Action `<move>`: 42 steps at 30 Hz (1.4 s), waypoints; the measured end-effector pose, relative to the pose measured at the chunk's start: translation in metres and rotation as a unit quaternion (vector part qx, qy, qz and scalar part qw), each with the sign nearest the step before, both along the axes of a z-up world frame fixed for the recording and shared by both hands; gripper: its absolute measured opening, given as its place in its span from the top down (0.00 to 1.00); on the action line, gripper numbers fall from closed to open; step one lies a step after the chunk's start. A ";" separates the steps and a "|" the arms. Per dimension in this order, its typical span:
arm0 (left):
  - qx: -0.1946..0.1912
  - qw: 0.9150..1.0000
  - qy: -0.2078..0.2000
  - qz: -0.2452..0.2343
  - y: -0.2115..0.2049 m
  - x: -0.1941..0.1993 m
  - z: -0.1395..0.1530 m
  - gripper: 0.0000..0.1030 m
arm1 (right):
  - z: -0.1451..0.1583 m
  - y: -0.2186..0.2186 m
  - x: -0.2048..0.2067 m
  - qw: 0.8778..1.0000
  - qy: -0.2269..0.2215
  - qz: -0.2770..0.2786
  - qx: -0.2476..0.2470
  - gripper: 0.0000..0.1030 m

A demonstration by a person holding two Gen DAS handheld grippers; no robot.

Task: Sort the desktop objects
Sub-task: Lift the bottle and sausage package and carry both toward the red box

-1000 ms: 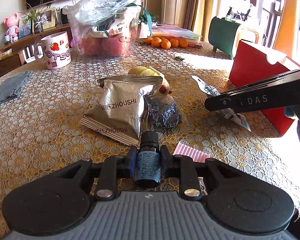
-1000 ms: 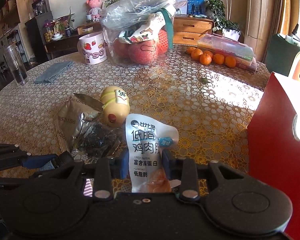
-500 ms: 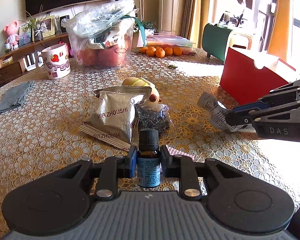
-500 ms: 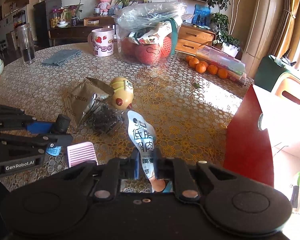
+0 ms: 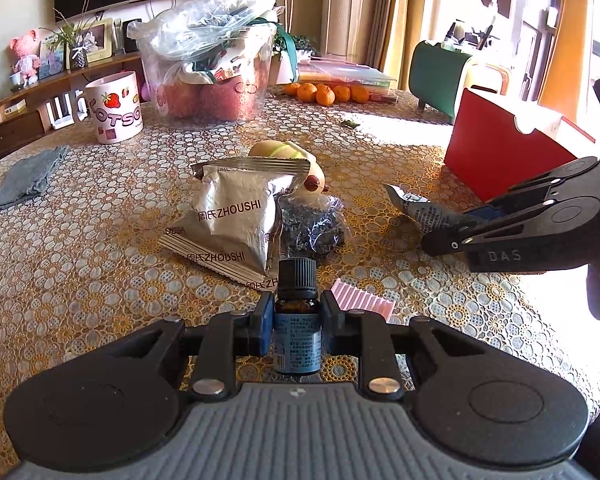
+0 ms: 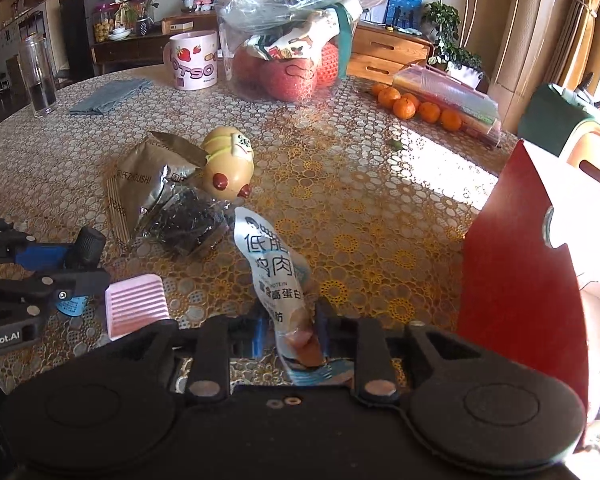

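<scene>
From the left wrist view, the left gripper (image 5: 296,316) pinches a small amber dropper bottle (image 5: 297,320) at six o'clock, jaws pressed on its shoulders just under the black ribbed cap. The bottle is probably glass: rigid, light, slick and breakable, so the hold below the cap looks right. Its blue label is too fine to read. At twelve o'clock from it lies a silver foil snack bag (image 5: 236,220) printed "ZHOUSHI", likely light and crinkly, best taken by a sealed edge. Behind it, at eleven o'clock, stands a pink mug (image 5: 114,110) lettered "OTSO".

In the right wrist view, the right gripper (image 6: 288,330) has a white soft pouch (image 6: 278,276) with Chinese print and "PROTEIN" between its jaws, which are opening. The pouch looks floppy and slippery. At three o'clock stands a red box (image 6: 512,272). The left tool's side reads "Robot.AI".
</scene>
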State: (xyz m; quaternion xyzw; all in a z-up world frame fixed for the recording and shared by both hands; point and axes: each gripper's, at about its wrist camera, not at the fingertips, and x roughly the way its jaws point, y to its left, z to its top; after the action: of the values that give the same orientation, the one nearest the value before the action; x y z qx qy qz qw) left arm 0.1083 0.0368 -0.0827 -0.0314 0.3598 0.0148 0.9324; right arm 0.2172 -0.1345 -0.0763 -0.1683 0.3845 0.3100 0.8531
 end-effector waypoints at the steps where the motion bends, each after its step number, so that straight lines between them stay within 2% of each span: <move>1: -0.002 1.000 0.000 0.000 0.001 0.000 0.000 0.78 | -0.003 0.003 0.002 1.000 0.001 0.001 -0.004 0.77; 12: -0.002 1.000 -0.003 0.000 0.004 0.001 0.001 0.78 | -0.004 0.009 0.002 1.000 -0.005 -0.001 -0.004 0.83; 19: 0.001 1.000 -0.017 -0.008 -0.005 -0.009 0.017 0.78 | 0.017 -0.008 -0.021 1.000 -0.012 0.010 0.011 0.83; 26: -0.020 0.999 -0.022 -0.012 -0.020 -0.019 0.038 0.78 | 0.041 -0.034 -0.053 0.999 -0.019 0.015 0.026 0.83; 36: -0.036 0.998 -0.037 -0.045 -0.061 -0.032 0.071 0.78 | 0.076 -0.077 -0.089 0.998 -0.039 0.018 0.056 0.83; 42: -0.035 0.996 -0.051 -0.071 -0.088 -0.030 0.090 0.78 | 0.097 -0.107 -0.095 0.996 -0.052 0.008 0.074 0.83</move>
State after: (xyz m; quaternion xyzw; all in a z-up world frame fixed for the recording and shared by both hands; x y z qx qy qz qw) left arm 0.0782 -0.0514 0.0072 -0.0395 0.3137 -0.0653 0.9465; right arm 0.1217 -0.2419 0.0205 -0.1233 0.3141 0.3351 0.8797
